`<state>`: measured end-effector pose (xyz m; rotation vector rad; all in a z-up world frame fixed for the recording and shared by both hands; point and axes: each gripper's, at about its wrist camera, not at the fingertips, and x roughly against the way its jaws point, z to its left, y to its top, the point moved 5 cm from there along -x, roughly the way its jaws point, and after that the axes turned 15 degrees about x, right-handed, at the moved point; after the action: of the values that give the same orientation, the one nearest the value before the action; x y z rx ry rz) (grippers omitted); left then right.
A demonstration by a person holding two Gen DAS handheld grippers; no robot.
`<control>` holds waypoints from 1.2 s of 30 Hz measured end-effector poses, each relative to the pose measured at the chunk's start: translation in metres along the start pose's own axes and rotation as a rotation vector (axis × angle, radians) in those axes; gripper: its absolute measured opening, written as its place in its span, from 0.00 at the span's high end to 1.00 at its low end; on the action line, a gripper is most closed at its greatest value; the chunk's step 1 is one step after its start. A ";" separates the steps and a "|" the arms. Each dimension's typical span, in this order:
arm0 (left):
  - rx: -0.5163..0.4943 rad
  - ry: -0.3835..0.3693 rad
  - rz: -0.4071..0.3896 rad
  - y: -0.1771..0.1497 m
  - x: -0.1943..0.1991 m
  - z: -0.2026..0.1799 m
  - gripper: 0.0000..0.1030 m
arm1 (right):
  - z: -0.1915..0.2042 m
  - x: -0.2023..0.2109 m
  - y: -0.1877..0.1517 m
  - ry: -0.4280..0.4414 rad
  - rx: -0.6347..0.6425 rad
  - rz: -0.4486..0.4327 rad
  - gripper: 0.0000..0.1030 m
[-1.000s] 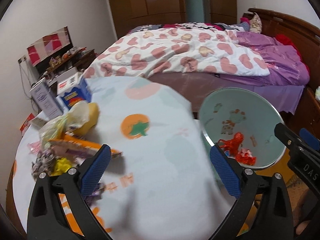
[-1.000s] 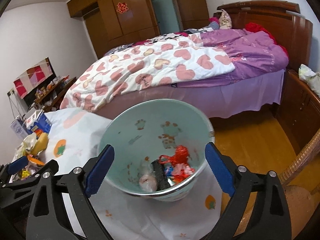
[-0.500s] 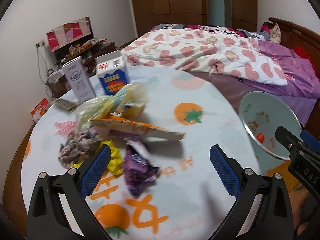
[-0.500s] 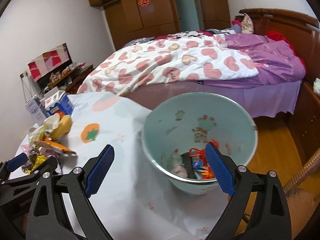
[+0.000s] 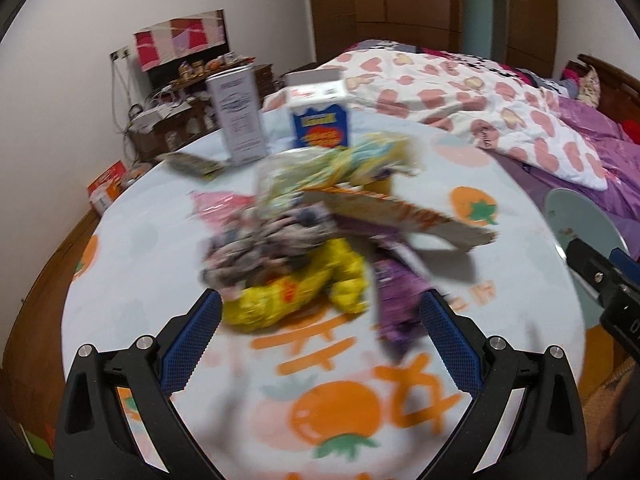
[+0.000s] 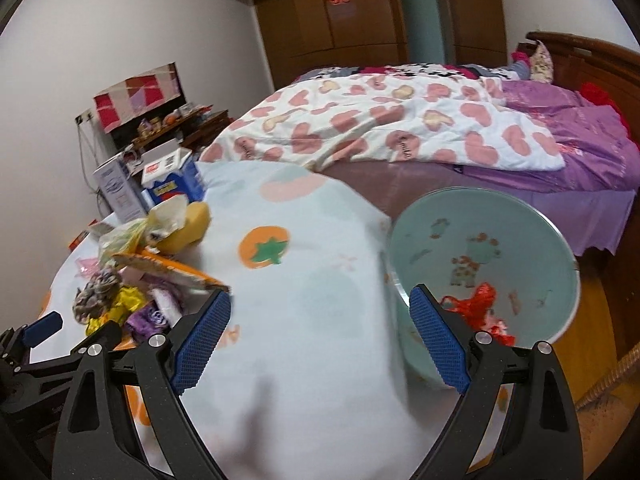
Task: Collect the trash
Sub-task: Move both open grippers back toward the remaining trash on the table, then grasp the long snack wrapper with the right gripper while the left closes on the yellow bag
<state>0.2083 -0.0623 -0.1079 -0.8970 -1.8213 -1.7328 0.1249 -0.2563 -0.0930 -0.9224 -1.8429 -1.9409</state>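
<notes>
A pile of trash lies on the round table (image 5: 520, 272): a yellow wrapper (image 5: 296, 300), a purple wrapper (image 5: 400, 292), a crumpled grey-patterned wad (image 5: 260, 248), a flat orange-edged card box (image 5: 400, 212) and a clear bag (image 5: 332, 168). My left gripper (image 5: 320, 344) hangs open just in front of the yellow and purple wrappers, holding nothing. My right gripper (image 6: 320, 340) is open over the tablecloth, between the pile (image 6: 132, 280) and the pale green bin (image 6: 520, 232). The bin stands at the table's right edge with red wrappers (image 6: 480, 304) inside.
Two cartons stand behind the pile, a white one (image 5: 238, 116) and a blue one (image 5: 320, 116). A bed (image 6: 400, 136) with a heart-print quilt lies beyond the table. A cluttered wooden shelf (image 5: 180, 92) stands by the left wall. The right gripper's body (image 5: 608, 280) shows at the left view's right edge.
Both grippers have swung left, from the bin toward the pile. The left one has closed in on the yellow and purple wrappers. Both stayed open.
</notes>
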 end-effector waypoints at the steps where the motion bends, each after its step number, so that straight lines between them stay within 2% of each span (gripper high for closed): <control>1: 0.008 0.008 0.001 0.000 -0.001 0.007 0.06 | 0.005 -0.001 0.000 0.009 0.007 0.002 0.13; 7: 0.061 0.066 0.025 -0.006 -0.009 0.049 0.06 | 0.030 -0.007 0.000 0.052 0.047 0.010 0.15; 15: 0.134 0.093 0.040 -0.006 -0.015 0.092 0.06 | 0.063 -0.013 0.011 0.122 0.105 0.004 0.22; 22: 0.147 0.084 0.025 0.001 -0.014 0.103 0.06 | 0.077 -0.033 0.030 0.129 0.189 0.000 0.24; 29: 0.122 0.058 0.031 0.007 -0.022 0.094 0.06 | 0.088 -0.075 0.036 0.169 0.278 0.083 0.34; 30: 0.118 0.051 0.033 0.008 -0.023 0.091 0.06 | 0.089 -0.082 0.034 0.173 0.287 0.101 0.38; 32: 0.107 0.035 0.045 0.009 -0.028 0.085 0.06 | 0.093 -0.092 0.031 0.216 0.291 0.149 0.51; 34: 0.106 0.029 0.056 0.010 -0.032 0.081 0.06 | 0.092 -0.092 0.030 0.235 0.286 0.146 0.68; 36: 0.110 0.024 0.066 0.010 -0.036 0.079 0.06 | 0.093 -0.088 0.029 0.249 0.289 0.138 0.76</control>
<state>0.2477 0.0109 -0.1347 -0.8787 -1.8314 -1.5800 0.2308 -0.1876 -0.1298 -0.6653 -1.7995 -1.5750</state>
